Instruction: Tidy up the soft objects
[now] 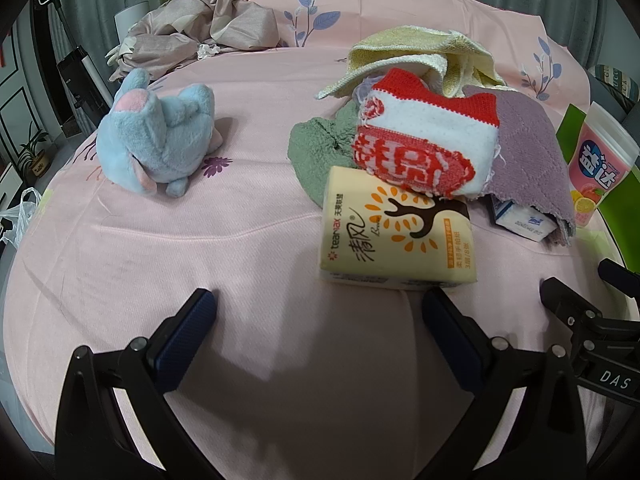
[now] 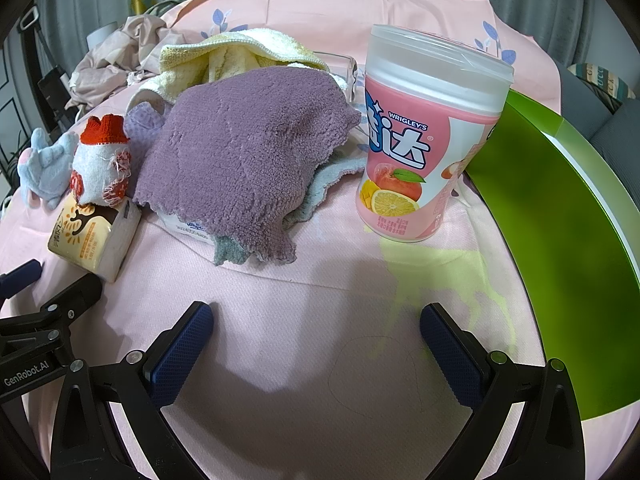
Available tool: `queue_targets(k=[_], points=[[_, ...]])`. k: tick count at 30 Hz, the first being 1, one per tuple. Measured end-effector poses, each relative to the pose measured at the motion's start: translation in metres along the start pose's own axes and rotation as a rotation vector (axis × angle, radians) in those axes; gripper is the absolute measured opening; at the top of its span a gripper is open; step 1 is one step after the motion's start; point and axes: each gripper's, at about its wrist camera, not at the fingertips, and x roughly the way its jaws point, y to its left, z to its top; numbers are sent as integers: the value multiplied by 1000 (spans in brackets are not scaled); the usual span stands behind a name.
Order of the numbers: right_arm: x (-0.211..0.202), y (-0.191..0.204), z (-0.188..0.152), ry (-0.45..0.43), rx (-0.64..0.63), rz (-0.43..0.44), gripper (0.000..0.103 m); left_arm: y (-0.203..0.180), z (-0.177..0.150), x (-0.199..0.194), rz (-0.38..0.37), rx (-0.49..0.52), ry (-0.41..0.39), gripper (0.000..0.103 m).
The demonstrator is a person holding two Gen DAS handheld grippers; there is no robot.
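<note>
Yellow tissue pack [image 1: 398, 232] lies just ahead, centre-right of frame, nearest the wide-open, empty left hand-held gripper [image 1: 320, 300].

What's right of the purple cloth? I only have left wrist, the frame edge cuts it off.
Observer: A pink Wrigley's gum canister stands upright on the pink sheet, frosted lid on.
Operator: And the green thing behind it?
Observer: A green box with a white edge, running along the right side; the canister touches it.
Operator: Right gripper holding anything?
Observer: No. The right gripper is open over bare sheet, short of the canister.
Operator: Anything under the purple cloth?
Observer: The purple cloth lies on a grey-blue cloth and a white packet.
</note>
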Motion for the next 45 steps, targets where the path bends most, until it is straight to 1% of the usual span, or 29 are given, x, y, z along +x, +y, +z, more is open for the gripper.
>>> queue_targets(k=[6, 10, 13, 14, 15, 16, 18, 21, 22, 24, 26, 28, 29, 30, 31, 32, 33, 34, 36, 38, 40, 42, 43, 45], points=[[0, 1, 0, 8, 1, -6, 103, 0, 0, 0, -1, -1, -1, 102], [3, 3, 7, 35, 10, -17, 103, -3, 0, -2, 12, 7, 5, 102], [-4, 6, 11, 51, 3, 2, 103, 5, 2, -6, -39, 15, 36, 101], [-14, 10, 13, 32, -12, 22, 103, 10, 4, -9, -56, 0, 62, 99], [-21, 12, 13, 15, -22, 24, 103, 17, 6, -16, -71, -30, 70, 95], [-31, 15, 15, -11, -28, 25, 103, 24, 7, -23, -93, -61, 68, 95], [-55, 23, 24, -60, -10, 64, 103, 40, 9, -38, -116, -106, 63, 95], [-79, 44, 46, -84, -5, 139, 102, 71, 14, -62, -121, -187, 34, 95], [-86, 55, 56, -96, -12, 167, 102, 83, 15, -69, -108, -224, 18, 95], [-92, 85, 79, -98, -46, 258, 102, 100, 16, -78, -70, -265, 10, 95], [-87, 113, 99, -57, -67, 338, 96, 118, 16, -83, -34, -305, 9, 94], [-76, 144, 117, 4, -71, 396, 80, 135, 11, -87, -18, -349, 10, 89], [-67, 165, 127, 25, -87, 419, 77, 143, 9, -87, -15, -368, 14, 87], [-61, 176, 132, 30, -99, 423, 69, 150, 7, -88, -12, -391, 25, 79], [-51, 197, 139, 47, -121, 421, 64, 156, 6, -87, -10, -413, 34, 71], [-43, 209, 141, 59, -126, 424, 61, 164, 4, -85, -5, -440, 52, 69], [-32, 223, 144, 84, -123, 436, 56, 168, 3, -82, 1, -456, 69, 64], [-21, 235, 146, 112, -115, 453, 53, 171, 3, -79, 5, -463, 81, 60], [-6, 246, 148, 144, -99, 466, 53, 180, 1, -76, 9, -482, 99, 59], [9, 257, 152, 167, -86, 443, 53, 188, 0, -76, 15, -493, 101, 59], [23, 261, 151, 192, -70, 437, 53, 192, 1, -76, 17, -493, 98, 58], [37, 262, 149, 220, -37, 451, 53, 195, 3, -76, 16, -493, 94, 58], [41, 262, 148, 224, -26, 469, 48, 196, 3, -77, 10, -492, 88, 58], [41, 263, 148, 201, -29, 466, 45, 196, 4, -78, 9, -480, 89, 58]])
